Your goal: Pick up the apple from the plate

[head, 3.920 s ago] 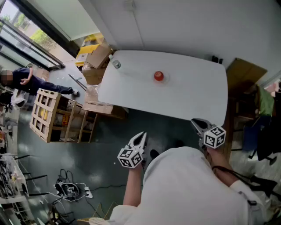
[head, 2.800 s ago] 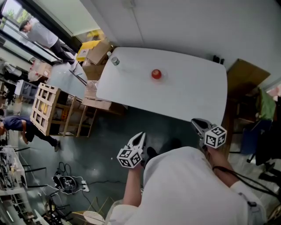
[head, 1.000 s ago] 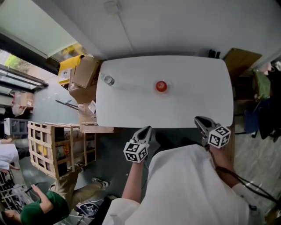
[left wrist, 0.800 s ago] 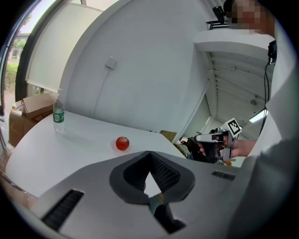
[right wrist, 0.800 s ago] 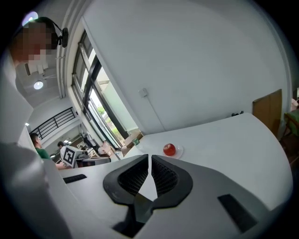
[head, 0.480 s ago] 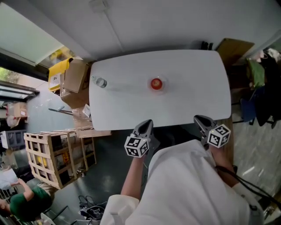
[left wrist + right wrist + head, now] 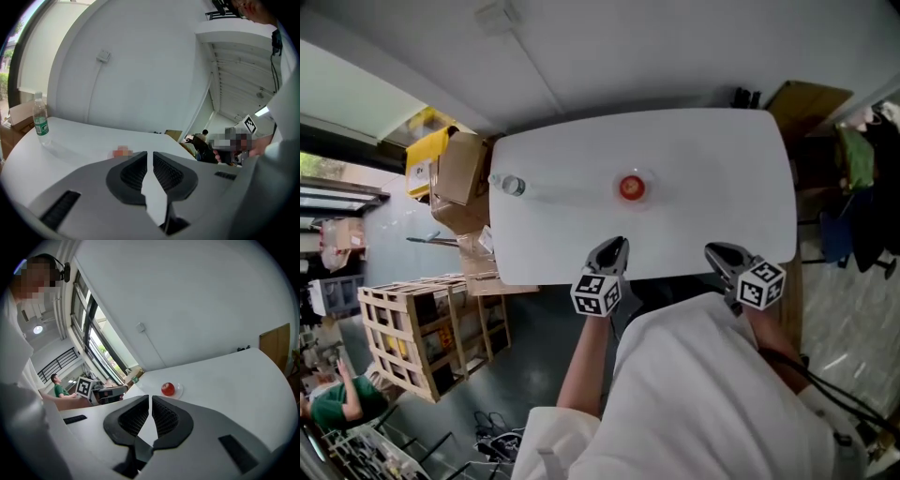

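The white table (image 7: 712,178) fills the upper middle of the head view, and its near edge runs just above the two grippers. Nothing on it crowds the target: a water bottle (image 7: 508,185) stands well off at the table's left end.

The left gripper (image 7: 614,246) sits at lower centre, its tips just over the table's near edge and pointing up the frame toward the fruit. In the left gripper view its jaws show a slim slit; they have just been opening and nothing is between them. The right gripper (image 7: 717,251) is at lower right, also at the near edge. Its jaws are all but together, with only a hairline between the pads, and it holds nothing.

The small pale plate (image 7: 644,177) lies near the middle of the table, upper centre of the head view. The red apple (image 7: 630,187) sits on it, well apart from both grippers.

This looks like the approach step, with the grasp not yet begun. The left gripper appears the likelier one to take the fruit, since it is the one spreading and the apple lies almost straight ahead of it. The next move calls for a reach across the bare tabletop, with the jaws spread far wider than the apple. They would then close on the apple's sides, clear of the plate's rim.
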`<state>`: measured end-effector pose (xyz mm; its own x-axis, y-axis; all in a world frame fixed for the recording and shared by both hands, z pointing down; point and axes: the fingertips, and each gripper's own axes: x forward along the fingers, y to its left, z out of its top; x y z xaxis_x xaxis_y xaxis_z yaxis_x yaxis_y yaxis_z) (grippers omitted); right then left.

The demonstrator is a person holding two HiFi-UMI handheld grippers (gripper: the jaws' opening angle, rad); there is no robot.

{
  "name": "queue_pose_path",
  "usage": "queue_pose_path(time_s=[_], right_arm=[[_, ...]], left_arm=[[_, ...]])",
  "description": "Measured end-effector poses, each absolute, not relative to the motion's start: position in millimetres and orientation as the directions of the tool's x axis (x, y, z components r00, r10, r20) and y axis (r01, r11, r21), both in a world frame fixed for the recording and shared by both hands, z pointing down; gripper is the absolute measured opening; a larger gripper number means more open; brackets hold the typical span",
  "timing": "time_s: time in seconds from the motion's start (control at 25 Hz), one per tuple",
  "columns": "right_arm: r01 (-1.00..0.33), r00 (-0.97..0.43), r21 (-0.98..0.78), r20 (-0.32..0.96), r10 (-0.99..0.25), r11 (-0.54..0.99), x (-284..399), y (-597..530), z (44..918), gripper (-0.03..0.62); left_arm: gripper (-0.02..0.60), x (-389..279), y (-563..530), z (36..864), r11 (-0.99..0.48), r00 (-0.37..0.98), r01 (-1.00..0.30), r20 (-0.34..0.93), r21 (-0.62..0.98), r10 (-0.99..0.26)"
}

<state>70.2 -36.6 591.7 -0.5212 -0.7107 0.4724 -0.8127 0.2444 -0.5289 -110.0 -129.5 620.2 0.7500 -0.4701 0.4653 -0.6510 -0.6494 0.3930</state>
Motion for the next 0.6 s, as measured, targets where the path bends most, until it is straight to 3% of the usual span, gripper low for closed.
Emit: queue_pose_path(time_s=[0.6], right_arm=[[-0.788, -0.556, -0.574, 0.509, -0.657, 0.222, 113, -75, 613, 0.044]], left_arm=[[0.193, -58, -228, 694, -0.609, 0.659, -0.719, 0.608, 0.336, -0.442]])
